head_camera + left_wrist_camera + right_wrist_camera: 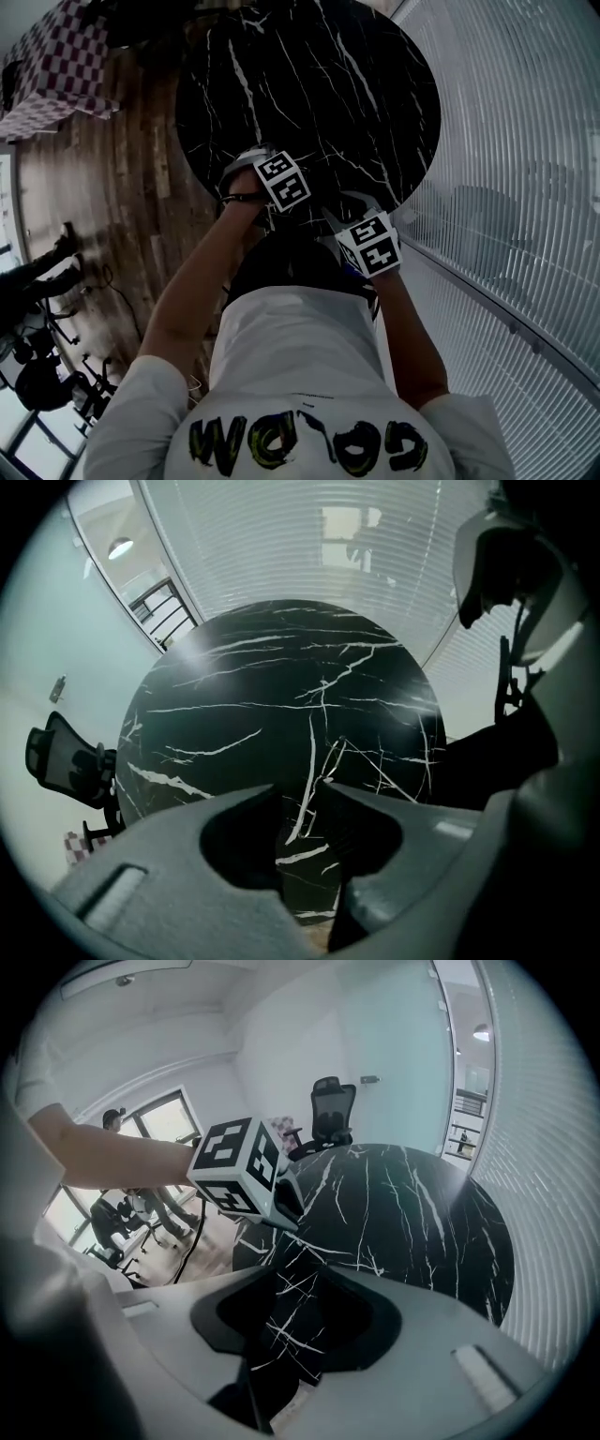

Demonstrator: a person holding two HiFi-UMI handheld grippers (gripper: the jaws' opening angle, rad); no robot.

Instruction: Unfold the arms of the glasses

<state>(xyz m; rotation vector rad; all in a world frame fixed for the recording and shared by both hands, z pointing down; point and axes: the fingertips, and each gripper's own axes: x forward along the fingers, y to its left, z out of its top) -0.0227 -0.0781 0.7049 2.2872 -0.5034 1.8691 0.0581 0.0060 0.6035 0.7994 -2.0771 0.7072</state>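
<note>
Since the left hand-held gripper [298, 795] and right hand-held gripper [302, 1279] both hang spread and empty at the near edge of the round black white-veined marble counter [309, 84], and no glasses show in any view, we can't judge progress.

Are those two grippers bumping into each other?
Apart. In the right gripper view the left gripper hangs beyond the right gripper, with a strip of black table showing between them.

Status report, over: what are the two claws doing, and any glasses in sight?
Left gripper open, empty. Right gripper open, empty. Both over the round black white-veined marble table. Glasses not made out in any view; nothing in the way.
</note>
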